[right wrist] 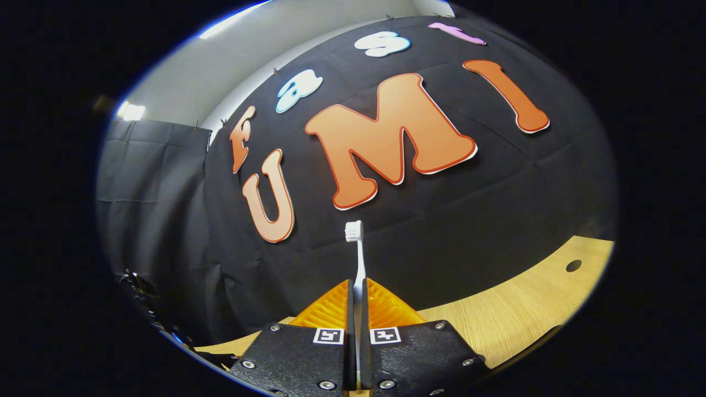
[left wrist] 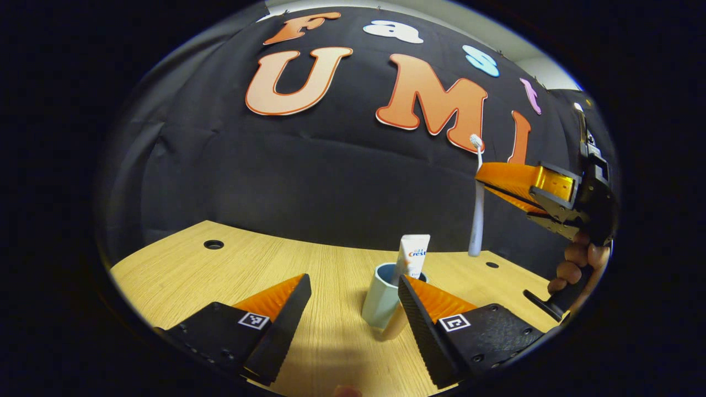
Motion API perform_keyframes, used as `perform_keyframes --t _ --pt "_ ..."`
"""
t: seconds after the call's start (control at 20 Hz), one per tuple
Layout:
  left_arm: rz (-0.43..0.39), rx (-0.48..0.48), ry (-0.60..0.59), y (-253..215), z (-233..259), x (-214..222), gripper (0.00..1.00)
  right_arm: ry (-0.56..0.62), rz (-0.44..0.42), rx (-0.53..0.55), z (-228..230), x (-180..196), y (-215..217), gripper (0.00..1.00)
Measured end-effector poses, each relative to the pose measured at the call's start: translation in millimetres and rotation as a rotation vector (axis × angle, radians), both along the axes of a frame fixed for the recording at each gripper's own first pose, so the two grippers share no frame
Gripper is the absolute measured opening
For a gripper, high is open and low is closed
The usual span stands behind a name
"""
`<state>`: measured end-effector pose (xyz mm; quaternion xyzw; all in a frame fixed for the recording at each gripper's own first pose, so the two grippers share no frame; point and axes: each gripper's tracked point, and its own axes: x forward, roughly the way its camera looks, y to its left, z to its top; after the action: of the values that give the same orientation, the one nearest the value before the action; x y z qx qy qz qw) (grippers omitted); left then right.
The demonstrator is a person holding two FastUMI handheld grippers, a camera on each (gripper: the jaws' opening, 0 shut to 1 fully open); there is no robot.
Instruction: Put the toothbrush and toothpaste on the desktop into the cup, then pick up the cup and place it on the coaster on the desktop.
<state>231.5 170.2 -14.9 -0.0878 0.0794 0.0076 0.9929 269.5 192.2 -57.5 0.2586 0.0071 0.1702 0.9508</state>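
Left gripper view: the left gripper (left wrist: 353, 298), jaws wide apart, flanks the cup (left wrist: 381, 302) on the desktop (left wrist: 182, 270), toothpaste (left wrist: 412, 255) already standing inside. At far right, the right gripper (left wrist: 499, 184) carries the toothbrush (left wrist: 477, 220) upright above the desktop.

Right gripper view: the jaws are clamped on the toothbrush handle, bristles up, apparently ready for lowering into the cup.

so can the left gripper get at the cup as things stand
Probably yes: the left gripper is open, the cup stands just ahead between its fingers, toothpaste inside, and the right gripper holds the toothbrush off to one side.
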Motion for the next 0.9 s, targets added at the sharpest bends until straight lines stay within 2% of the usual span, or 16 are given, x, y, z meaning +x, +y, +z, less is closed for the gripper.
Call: perform_keyframes --t 0.4,0.7,0.9 --pt "-0.033 0.02 0.076 -6.6 -31.7 -1.9 0.96 0.026 -0.013 0.037 -38.5 38.2 14.7 0.03" --pt "-0.033 0.034 0.138 -6.3 -51.2 -8.3 0.96 0.041 0.003 0.052 -61.4 46.2 27.3 0.03" --pt "-0.017 0.029 0.143 -10.5 -40.1 -12.5 0.96 0.081 0.028 0.046 -82.4 46.2 37.9 0.03"
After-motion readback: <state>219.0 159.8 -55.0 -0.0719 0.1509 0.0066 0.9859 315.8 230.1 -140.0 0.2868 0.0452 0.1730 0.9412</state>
